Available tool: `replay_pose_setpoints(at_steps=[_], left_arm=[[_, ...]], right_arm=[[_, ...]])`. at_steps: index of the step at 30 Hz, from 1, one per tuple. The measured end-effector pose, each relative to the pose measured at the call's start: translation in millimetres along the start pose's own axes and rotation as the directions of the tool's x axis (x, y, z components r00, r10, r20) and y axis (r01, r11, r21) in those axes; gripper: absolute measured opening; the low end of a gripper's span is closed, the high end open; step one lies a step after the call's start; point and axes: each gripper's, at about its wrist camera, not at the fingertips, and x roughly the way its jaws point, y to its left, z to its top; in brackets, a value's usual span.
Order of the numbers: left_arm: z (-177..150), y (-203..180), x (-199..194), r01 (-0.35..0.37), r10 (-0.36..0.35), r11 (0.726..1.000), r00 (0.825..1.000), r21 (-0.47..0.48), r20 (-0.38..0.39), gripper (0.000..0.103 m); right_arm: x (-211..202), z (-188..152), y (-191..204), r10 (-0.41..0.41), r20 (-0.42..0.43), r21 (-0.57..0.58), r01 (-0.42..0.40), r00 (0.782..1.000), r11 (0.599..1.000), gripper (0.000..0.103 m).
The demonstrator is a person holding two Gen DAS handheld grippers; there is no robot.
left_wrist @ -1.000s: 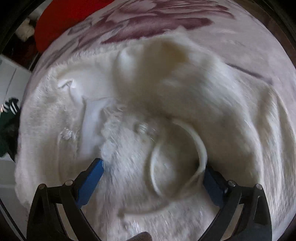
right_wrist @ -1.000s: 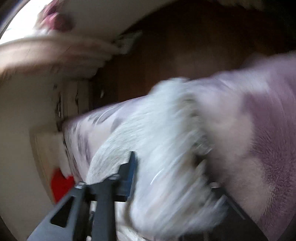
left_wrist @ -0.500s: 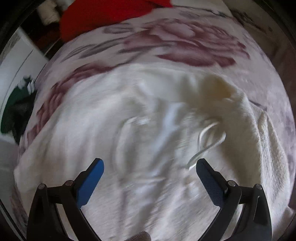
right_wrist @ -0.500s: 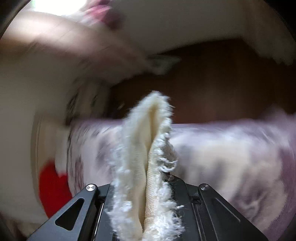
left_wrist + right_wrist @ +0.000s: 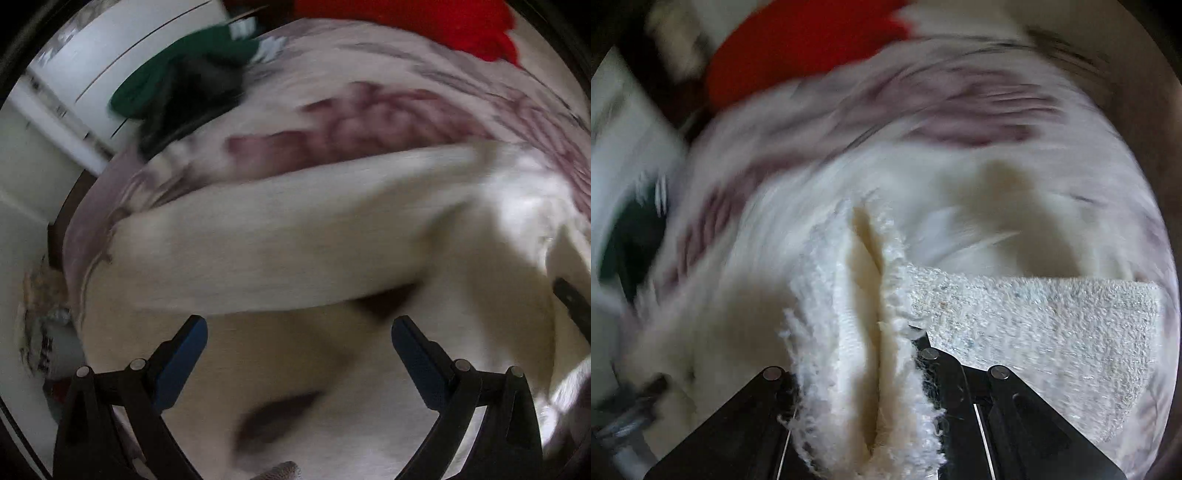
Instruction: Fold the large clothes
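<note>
**Right tool carrying fleece edge across bed; left tool idle above it**

The white fleece garment (image 5: 295, 240) lies on the bed, over the floral blanket (image 5: 369, 122), and fills the lower half of both views. My right tool (image 5: 864, 369) is clenched on a doubled, fringed edge of it; the pinched fold runs straight ahead along the tool's line, toward the bed's far edge, where a red cloth (image 5: 798, 48) sits. A flat flap of the same garment lies to the right of the grip.

My left tool (image 5: 299, 350) is released, with its jaws spread and nothing between them, hanging over a long roll of fleece that crosses the view from side to side, so square to its line. I judge the right tool is the one placed to lay the fold; the left is nearer the roll and could pin it.

Hard to read: both views are motion-smeared. I cannot tell collar from hem. A dark green garment (image 5: 184, 70) sits at the far left corner. The dark patches in the fleece near the left tool are unidentified.
</note>
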Motion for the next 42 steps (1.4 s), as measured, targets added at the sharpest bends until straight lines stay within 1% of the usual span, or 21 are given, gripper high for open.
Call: replay_pose_setpoints(at_steps=[3,5,7,9,12,13,15,16,18,20,21,22,23,25,28,30,32,34,36,38,42], left_arm=[[-5.0,41.4,19.4,-0.024,0.023,0.999,0.999,-0.04,-0.024,0.103],[-6.0,65.4,29.3,-0.01,0.007,0.997,0.999,-0.081,-0.041,0.103],[-12.2,94.5,32.8,0.005,-0.012,0.992,0.998,-0.128,-0.059,0.103],[-18.9,120.1,39.3,0.049,-0.066,0.981,0.994,-0.187,-0.086,0.103],[-29.9,149.2,56.4,0.148,-0.196,0.935,0.973,-0.324,-0.123,0.102],[-31.8,156.2,64.3,0.181,-0.244,0.912,0.961,-0.369,-0.132,0.101],[-34.0,168.2,90.1,0.271,-0.378,0.826,0.917,-0.493,-0.128,0.101],[-34.0,171.9,100.4,0.316,-0.441,0.773,0.891,-0.551,-0.107,0.1],[-28.7,181.7,120.6,0.416,-0.553,0.615,0.833,-0.67,0.009,0.1],[-16.6,189.6,130.1,0.447,-0.535,0.547,0.837,-0.708,0.114,0.097],[-8.5,192.4,134.1,0.452,-0.515,0.526,0.843,-0.72,0.154,0.079],[0.8,196.1,137.0,0.432,-0.472,0.525,0.865,-0.733,0.172,0.059],[8.1,199.1,139.4,0.419,-0.447,0.524,0.876,-0.742,0.179,0.017],[21.4,206.6,142.9,0.442,-0.442,0.502,0.87,-0.743,0.218,0.011],[42.2,201.6,123.8,0.453,-0.4,0.575,0.882,-0.681,0.249,0.01],[55.6,191.9,99.1,0.452,-0.363,0.66,0.891,-0.6,0.272,0.01],[63.6,183.8,75.0,0.442,-0.339,0.741,0.896,-0.506,0.286,0.01],[67.3,171.6,51.3,0.433,-0.329,0.791,0.896,-0.432,0.297,0.01],[80.6,159.4,31.6,0.413,-0.313,0.842,0.898,-0.347,0.309,0.01],[82.1,133.0,-1.3,0.379,-0.292,0.899,0.893,-0.219,0.343,0.01],[80.1,47.0,-56.2,0.364,-0.35,0.931,0.861,0.034,0.371,0.009]], right_arm=[[38.4,-9.8,53.8,-0.047,-0.04,-0.068,0.044,0.998,0.997,0.008],[22.8,-6.9,82.6,-0.065,-0.085,-0.071,0.059,0.994,0.996,0.014],[23.1,2.5,75.7,0.002,-0.151,0.01,-0.001,0.988,1.0,0.02],[0.1,8.8,49.2,0.197,-0.143,0.171,-0.172,0.97,0.97,0.056],[-53.6,0.3,10.8,0.324,-0.014,0.347,-0.299,0.946,0.889,0.076],[-58.3,2.0,-4.6,0.339,0.012,0.397,-0.316,0.941,0.862,0.078],[-51.6,2.2,-22.9,0.337,0.01,0.482,-0.3,0.942,0.824,0.078],[-51.8,-12.1,-19.5,0.351,-0.008,0.502,-0.3,0.936,0.811,0.078],[-41.0,-23.9,-8.9,0.349,-0.08,0.502,-0.265,0.934,0.823,0.078],[-19.5,-36.0,4.3,0.335,-0.144,0.496,-0.225,0.931,0.839,0.078],[-14.7,-43.2,12.1,0.329,-0.164,0.494,-0.211,0.93,0.844,0.078],[-3.7,-42.6,20.0,0.307,-0.177,0.485,-0.189,0.935,0.854,0.078],[-5.0,-45.3,29.3,0.291,-0.179,0.476,-0.176,0.94,0.862,0.078],[10.0,-41.3,47.8,0.275,-0.181,0.441,-0.172,0.944,0.881,0.078],[41.9,-43.2,75.3,0.272,-0.252,0.428,-0.145,0.929,0.892,0.078],[46.6,-42.6,87.7,0.237,-0.278,0.409,-0.108,0.931,0.906,0.078],[37.1,-35.4,94.4,0.264,-0.206,0.418,-0.159,0.942,0.894,0.078],[47.3,-31.6,100.7,0.246,-0.221,0.389,-0.146,0.944,0.909,0.078],[64.7,-39.5,92.8,0.287,-0.25,0.459,-0.148,0.924,0.876,0.078],[63.7,-45.5,82.1,0.286,-0.229,0.503,-0.139,0.93,0.853,0.078],[44.1,-59.2,43.6,0.181,-0.222,0.528,-0.038,0.958,0.849,0.078]])
